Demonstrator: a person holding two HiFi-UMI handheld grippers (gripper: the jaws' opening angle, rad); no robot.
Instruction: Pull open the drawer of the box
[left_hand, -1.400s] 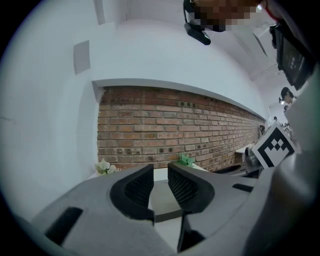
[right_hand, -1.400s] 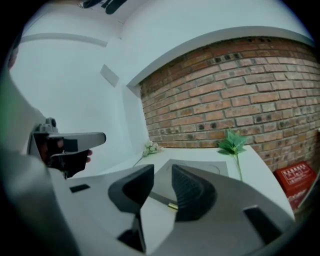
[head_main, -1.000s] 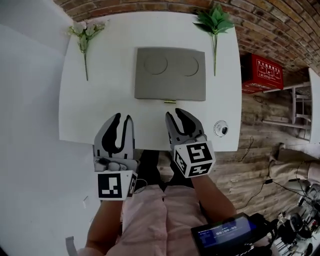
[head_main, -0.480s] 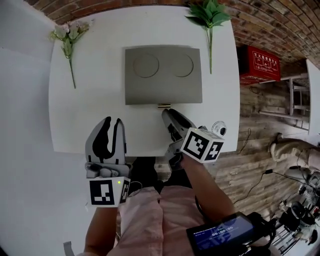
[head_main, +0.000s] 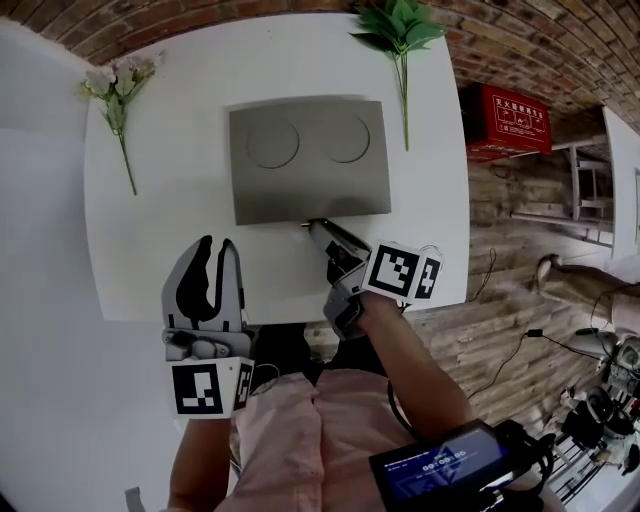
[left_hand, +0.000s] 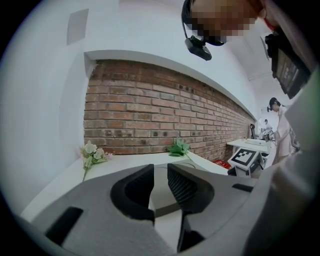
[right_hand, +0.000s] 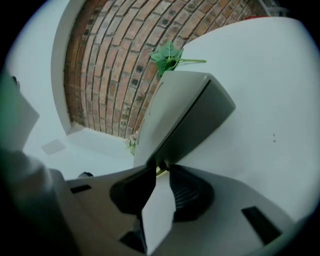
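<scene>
Grey box (head_main: 310, 158) mid-table (head_main: 150, 270), drawer handle (head_main: 306, 222) at its 6 o'clock edge. Right gripper (head_main: 322, 232) fingers just been closing, handle between tips, not yet pinched. Left gripper (head_main: 212, 250) at 7 o'clock, fingers slightly apart, empty.

This is a research lab set up for recording hand-held manipulation. A bare white table (head_main: 150, 250) stands against a brick wall (left_hand: 150, 120) and a plain white wall (left_hand: 45, 100), dressed only with a flower sprig (head_main: 112, 85) and a leafy stem (head_main: 395, 25). The person carries a left gripper (head_main: 217, 243) and a right gripper (head_main: 314, 226), each bearing a cube of square markers, plus a device with a lit screen (head_main: 440, 470). On the plank floor (head_main: 480, 300) lie cables (head_main: 560, 347), a red crate (head_main: 505, 122) and electronic gear (head_main: 600, 420). Another person (left_hand: 276, 107) stands by a far bench (left_hand: 250, 143).
</scene>
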